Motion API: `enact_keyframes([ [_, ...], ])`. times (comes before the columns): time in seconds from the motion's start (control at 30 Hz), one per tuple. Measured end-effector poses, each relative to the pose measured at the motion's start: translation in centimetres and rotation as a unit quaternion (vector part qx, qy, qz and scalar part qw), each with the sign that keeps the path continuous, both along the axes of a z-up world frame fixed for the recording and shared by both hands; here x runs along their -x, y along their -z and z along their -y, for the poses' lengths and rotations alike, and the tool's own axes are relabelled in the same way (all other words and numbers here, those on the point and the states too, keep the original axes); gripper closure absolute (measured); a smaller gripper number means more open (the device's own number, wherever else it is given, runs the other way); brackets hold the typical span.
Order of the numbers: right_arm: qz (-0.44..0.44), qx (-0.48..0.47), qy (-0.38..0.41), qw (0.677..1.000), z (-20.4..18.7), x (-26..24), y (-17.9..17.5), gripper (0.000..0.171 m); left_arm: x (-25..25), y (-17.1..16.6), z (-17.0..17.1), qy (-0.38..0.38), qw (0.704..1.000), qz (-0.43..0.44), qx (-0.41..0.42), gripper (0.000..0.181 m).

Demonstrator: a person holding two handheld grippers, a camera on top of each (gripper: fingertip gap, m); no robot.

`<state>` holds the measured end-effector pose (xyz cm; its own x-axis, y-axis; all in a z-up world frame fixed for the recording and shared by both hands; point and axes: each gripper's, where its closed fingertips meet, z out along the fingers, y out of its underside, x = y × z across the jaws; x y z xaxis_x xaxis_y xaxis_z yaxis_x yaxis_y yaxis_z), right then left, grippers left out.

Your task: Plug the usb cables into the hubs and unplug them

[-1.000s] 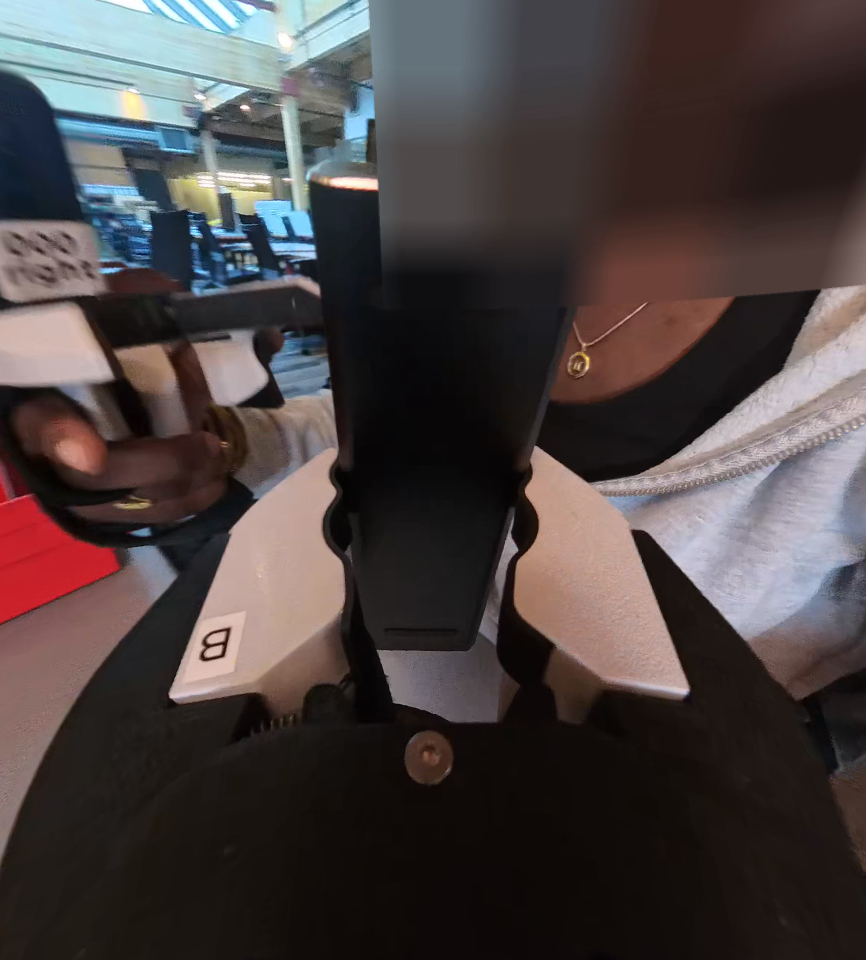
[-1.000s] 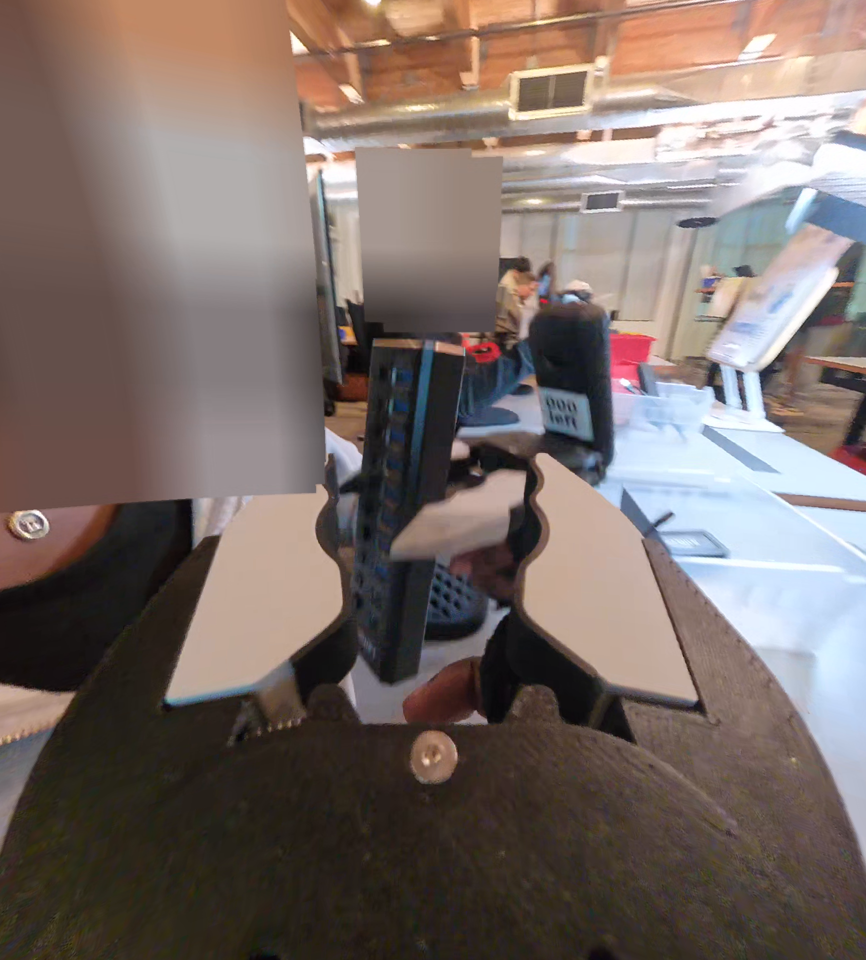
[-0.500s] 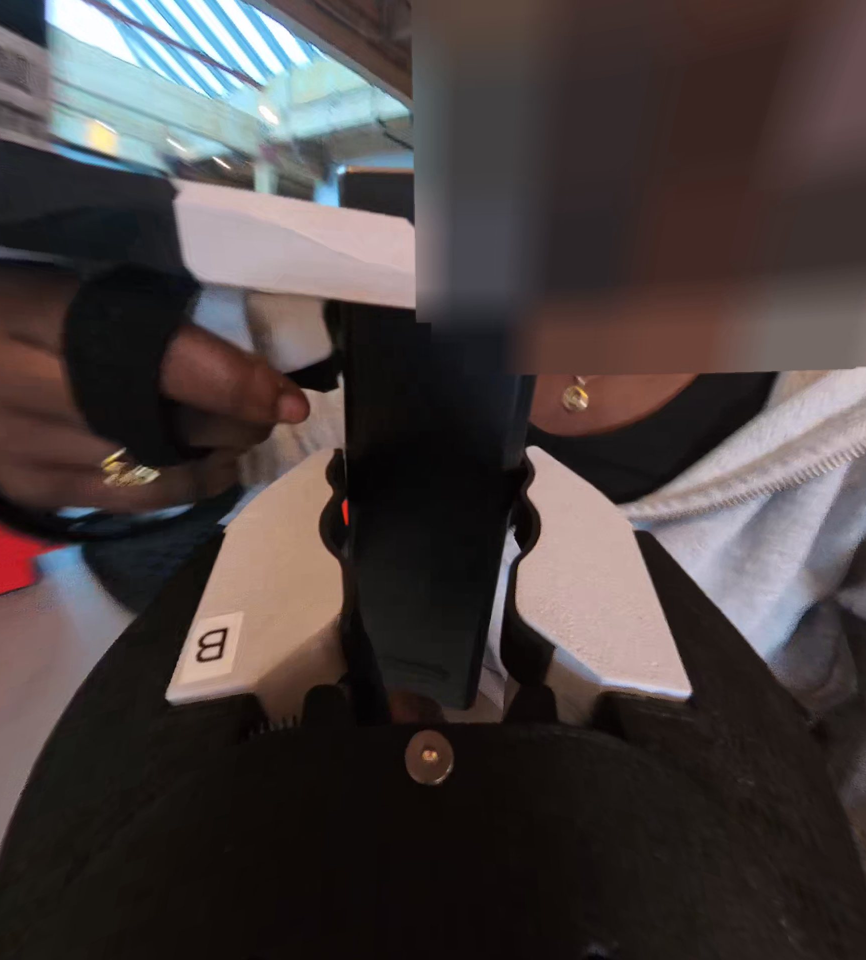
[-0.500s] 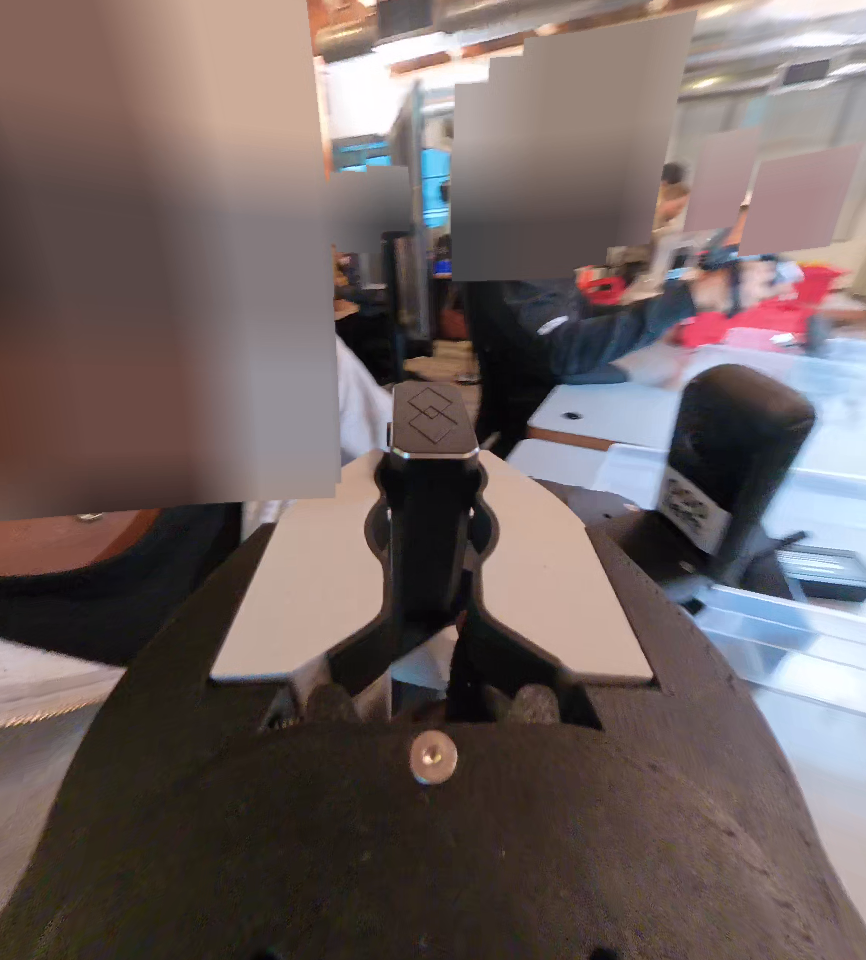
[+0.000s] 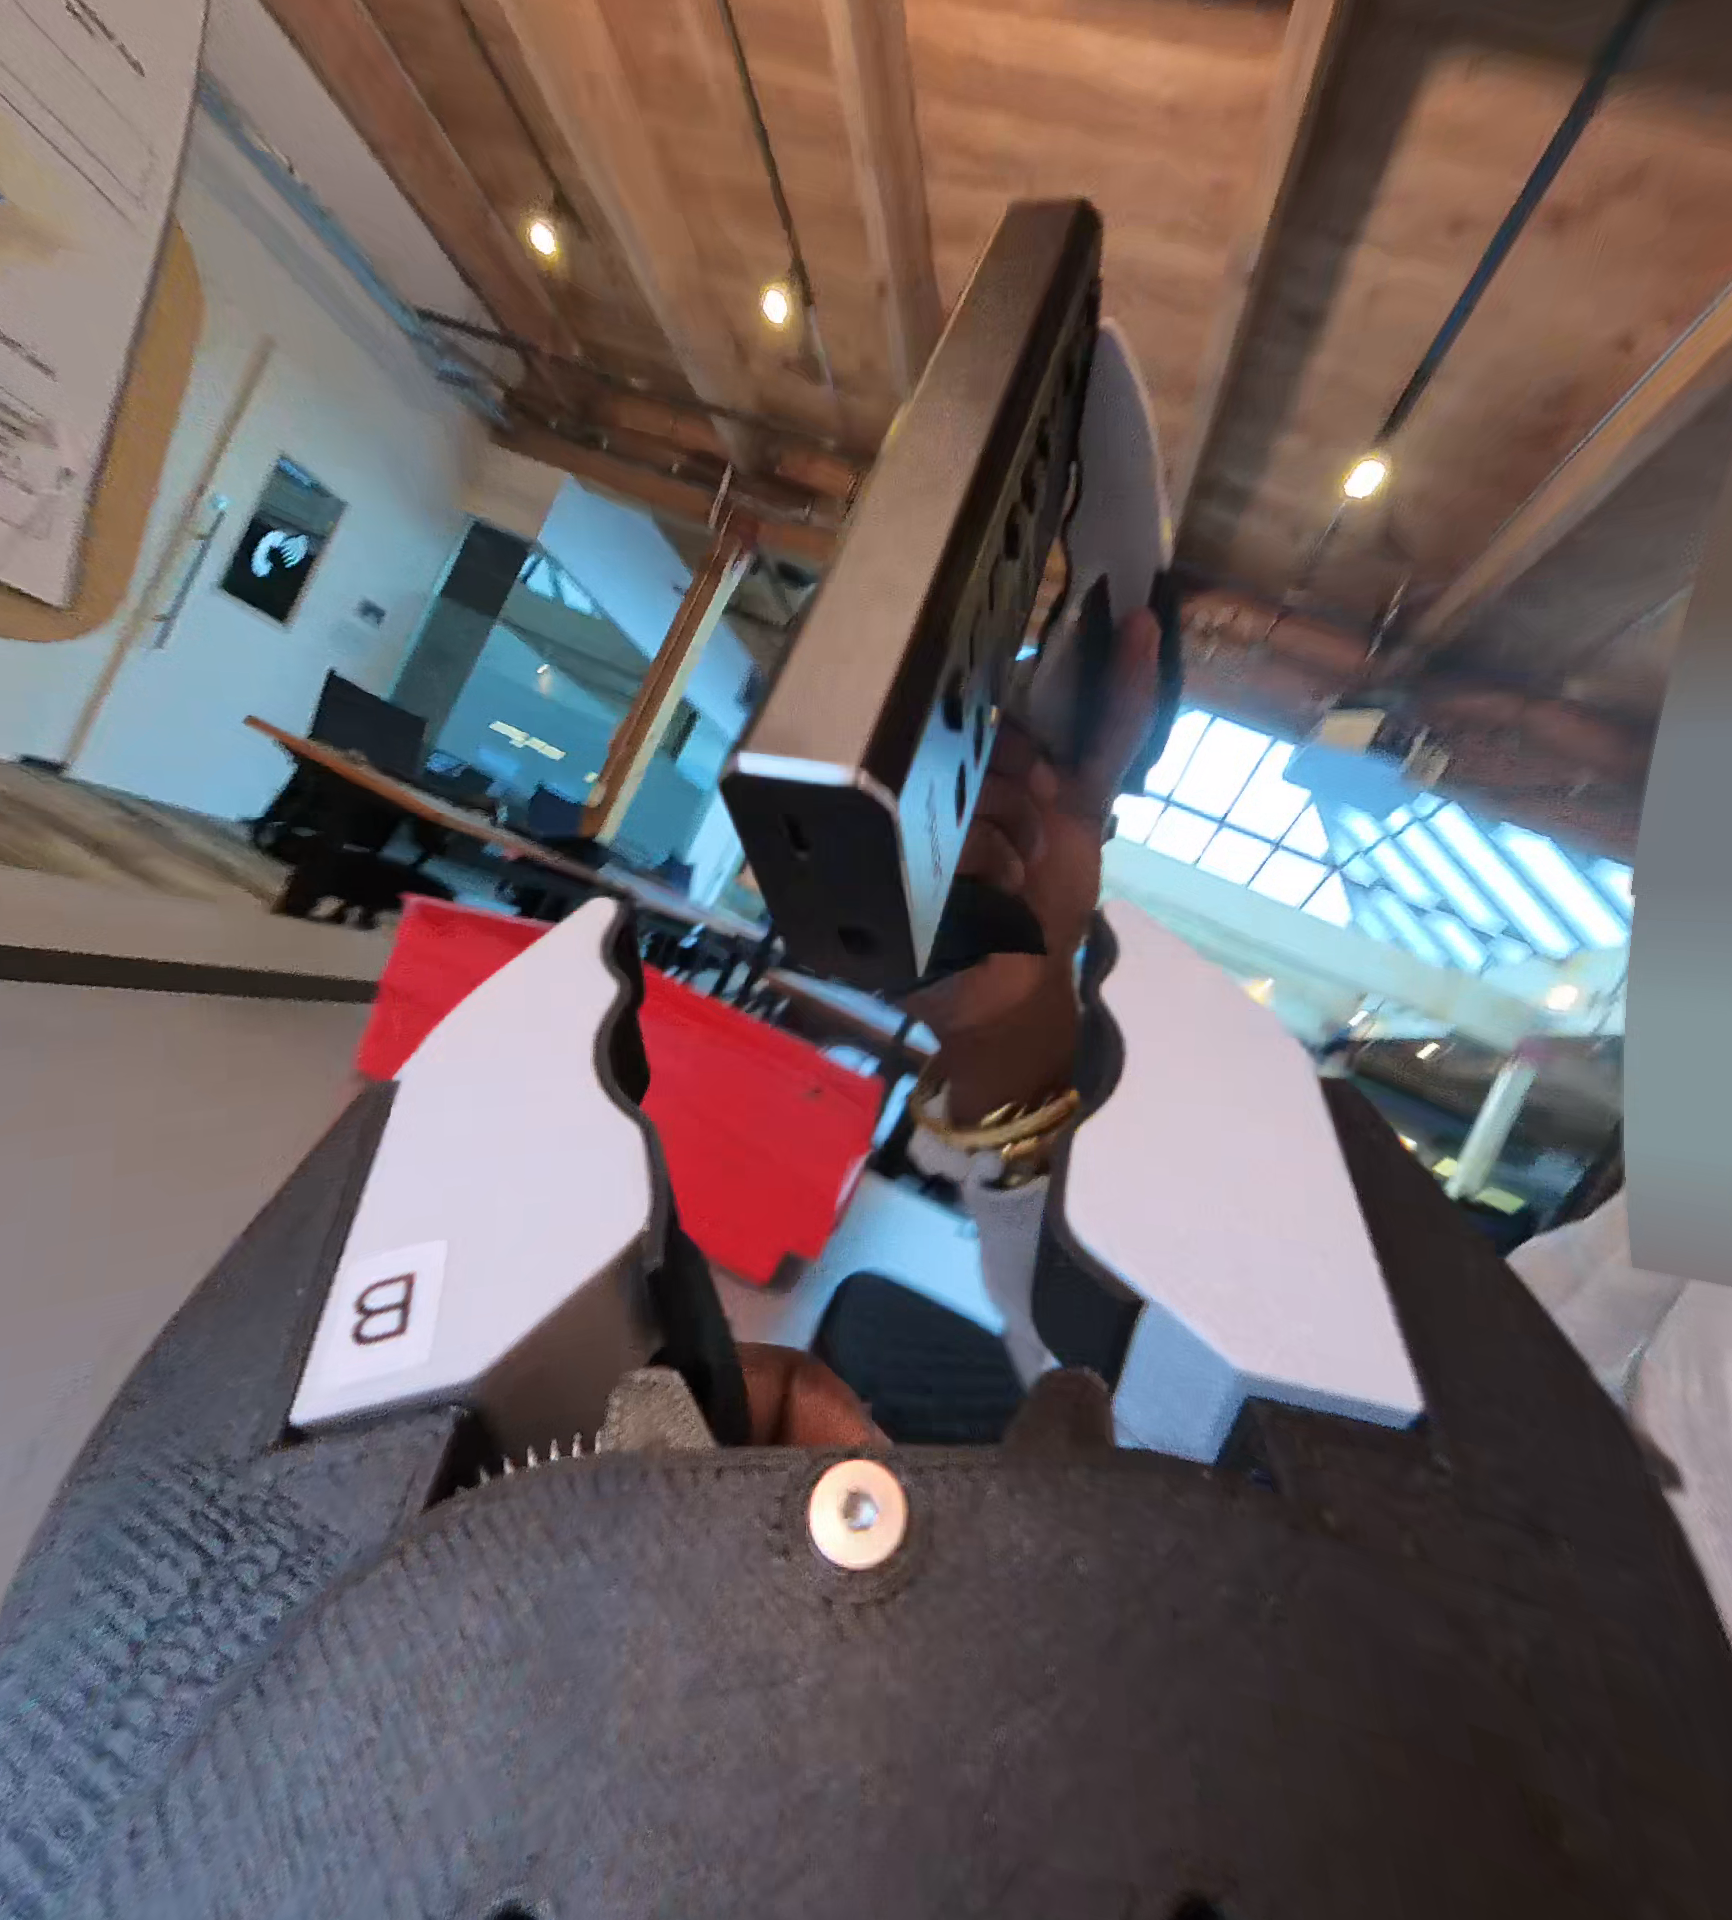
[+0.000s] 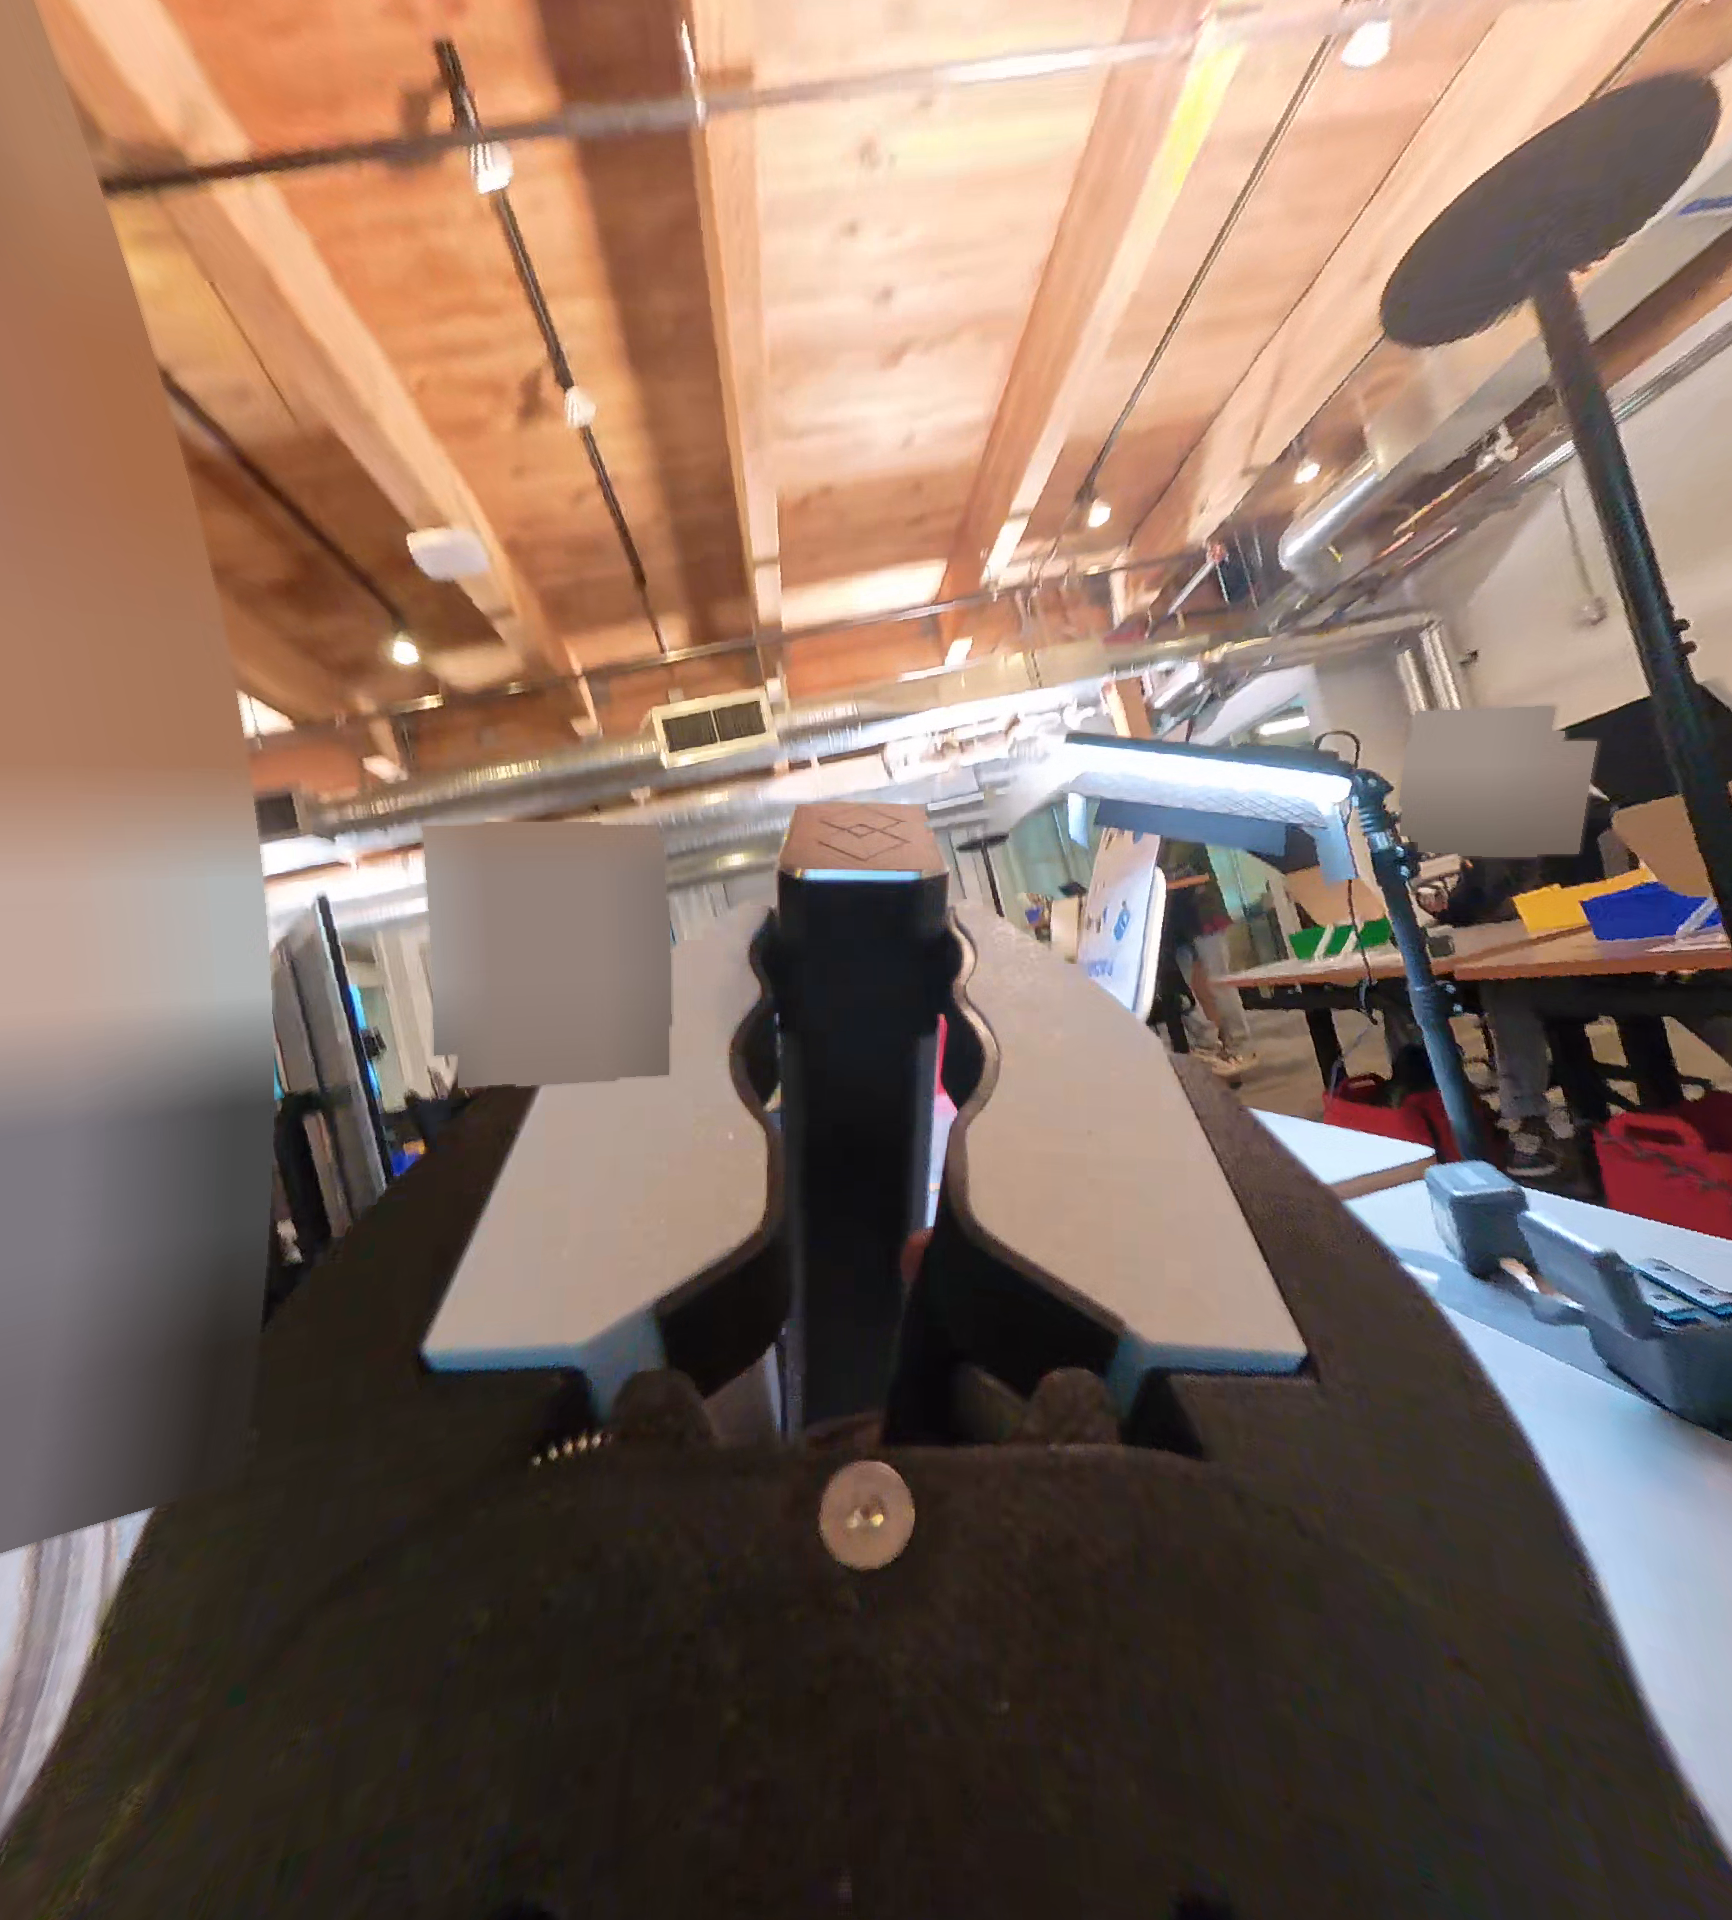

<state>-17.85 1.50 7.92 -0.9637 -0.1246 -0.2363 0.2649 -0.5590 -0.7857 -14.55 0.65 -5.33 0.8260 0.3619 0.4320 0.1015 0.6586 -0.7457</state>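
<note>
Wood-beam ceiling [image 6: 841, 312] fills the upper half of both wrist views; both cameras tilted up, open workspace behind. Landmark: the hub [image 6: 857, 1091], a long black multi-port bar with a silver end cap. Right gripper [image 6: 862, 997] has its fingers [image 6: 623, 1143] closed narrow on the hub, pads touching both narrow sides, bar running straight along the fingers with the end cap poking out past the tips. Left wrist view shows the same hub [image 5: 935, 623] held aloft above and beyond the left gripper [image 5: 862, 997], tilted, port row facing right, with the right gripper's white finger against that port face and the person's hand [image 5: 1028, 883] below it. Left gripper fingers [image 5: 519, 1143] spread wide, nothing between them, clear of the hub. Red bin [image 5: 737, 1091] sits below the hub on the desk [image 5: 62, 1195]. In the right view, to the right of the hub, a smaller grey hub-like device [image 6: 1610, 1299] lies on the white desk [image 6: 1724, 1610]. No usb cable identifiable.
</note>
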Motion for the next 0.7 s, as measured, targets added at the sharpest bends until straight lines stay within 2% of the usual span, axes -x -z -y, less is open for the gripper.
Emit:
enact_keyframes([
  [0.03, 0.011, 0.013, -0.005, 1.000, 0.0, -0.1, -0.1, 0.143, -0.2, -0.5, -0.3, 0.010, 0.999, -0.006, -0.030, 0.110],
  [0.1, 0.030, 0.028, -0.018, 0.999, 0.0, -0.4, 0.0, 0.144, -0.5, -2.6, 1.1, 0.007, 0.993, -0.040, -0.107, 0.144],
  [0.17, 0.040, 0.038, -0.013, 0.998, -0.5, -0.3, 0.3, 0.143, -0.9, -4.0, 2.6, 0.011, 0.991, -0.067, -0.119, 0.152],
  [0.3, 0.065, 0.028, -0.053, 0.996, -1.6, -0.3, 2.1, 0.143, -1.2, -5.1, 4.1, -0.008, 0.996, -0.087, 0.004, 0.150],
  [0.4, 0.076, -0.023, -0.051, 0.996, -2.0, 0.2, 5.4, 0.137, -1.1, -6.3, 5.6, -0.019, 0.985, -0.109, 0.134, 0.154],
  [0.5, 0.090, -0.060, -0.054, 0.993, -2.3, 0.3, 8.4, 0.132, -0.8, -6.8, 5.2, 0.006, 0.952, -0.120, 0.281, 0.153],
  [0.6, 0.104, -0.105, -0.032, 0.988, -2.6, 1.1, 11.4, 0.132, 0.2, -6.9, 4.4, 0.025, 0.905, -0.116, 0.407, 0.154],
  [0.7, 0.093, -0.153, 0.010, 0.984, -3.2, 2.1, 13.9, 0.127, 1.3, -6.7, 3.7, 0.043, 0.861, -0.101, 0.496, 0.154],
])
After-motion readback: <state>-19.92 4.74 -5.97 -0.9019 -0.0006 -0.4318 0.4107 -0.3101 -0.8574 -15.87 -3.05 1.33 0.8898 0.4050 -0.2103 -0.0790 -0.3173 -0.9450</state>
